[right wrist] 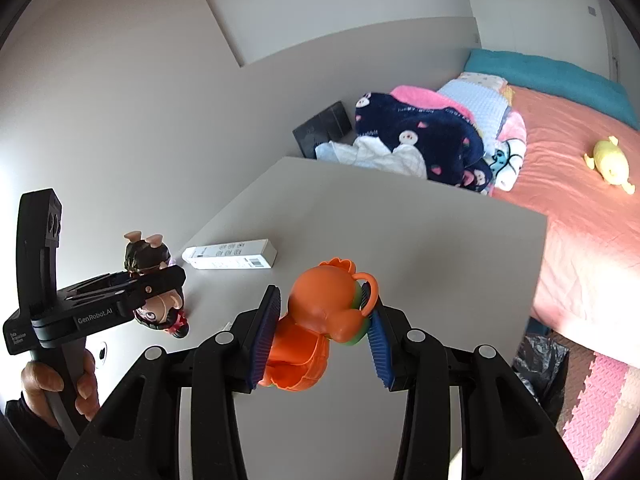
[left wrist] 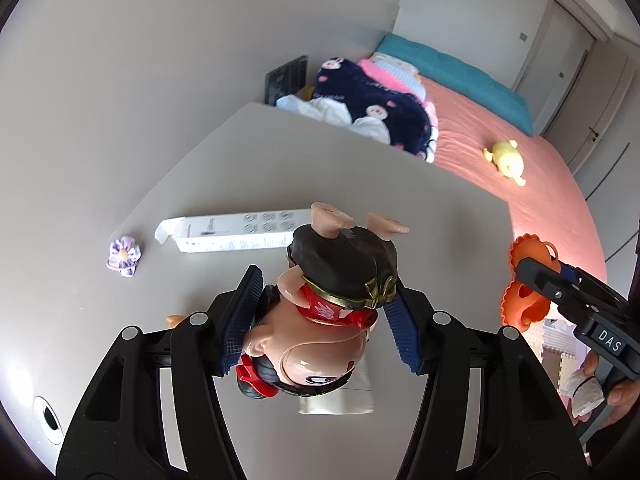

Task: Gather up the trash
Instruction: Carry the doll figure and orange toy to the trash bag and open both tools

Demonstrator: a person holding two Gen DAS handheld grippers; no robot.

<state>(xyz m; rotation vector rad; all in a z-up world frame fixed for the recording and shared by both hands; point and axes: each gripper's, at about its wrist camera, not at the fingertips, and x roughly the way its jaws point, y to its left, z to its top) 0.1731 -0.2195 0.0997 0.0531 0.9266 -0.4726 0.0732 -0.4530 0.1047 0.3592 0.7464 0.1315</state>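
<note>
Pale grey tabletop (left wrist: 360, 168) against a plain grey wall, far edge meeting a bed with coral cover (left wrist: 520, 168) at far right. Bare stretch of table between the grippers and that far edge. On the table: white carton (left wrist: 236, 232) lying flat, purple fabric flower (left wrist: 123, 257) near the left edge. Left gripper (left wrist: 320, 320) clamped on an upside-down pig figurine (left wrist: 320, 312), lifted clear of the surface. Right gripper (right wrist: 320, 332) closed on an orange plastic toy (right wrist: 320, 320), also above the table. Only in the right view: black bag (right wrist: 540, 364) and pink foam mat on the floor, bare hand (right wrist: 52, 384) gripping the left handle. Only in the left view: round cable hole (left wrist: 49, 420), near left.
</note>
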